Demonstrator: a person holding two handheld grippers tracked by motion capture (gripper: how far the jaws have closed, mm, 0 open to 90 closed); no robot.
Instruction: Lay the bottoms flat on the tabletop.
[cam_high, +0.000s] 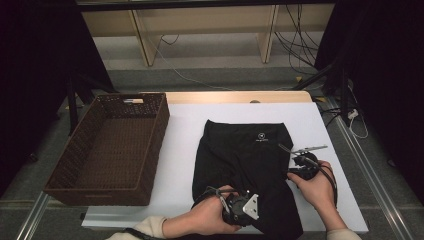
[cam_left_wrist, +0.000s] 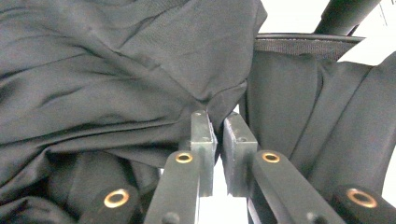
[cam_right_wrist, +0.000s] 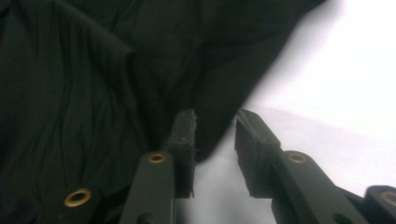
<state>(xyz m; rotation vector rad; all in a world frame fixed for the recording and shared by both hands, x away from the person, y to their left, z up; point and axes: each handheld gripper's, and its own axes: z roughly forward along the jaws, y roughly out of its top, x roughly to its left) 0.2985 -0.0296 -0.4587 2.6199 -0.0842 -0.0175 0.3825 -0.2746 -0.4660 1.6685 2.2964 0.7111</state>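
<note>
The black garment (cam_high: 245, 160) lies in the lower centre of the frame on the white surface (cam_high: 185, 145). The left tongs (cam_left_wrist: 218, 119) are clenched on its fold, probably to anchor it; the right tongs (cam_right_wrist: 215, 116) stand released at its edge.

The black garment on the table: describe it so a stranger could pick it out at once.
Start at the white-topped table, with its brown woven basket at the left. To the basket's right lies the black fabric garment, crumpled, a small white logo near its far edge. It is the only dark cloth on the white top.
</note>
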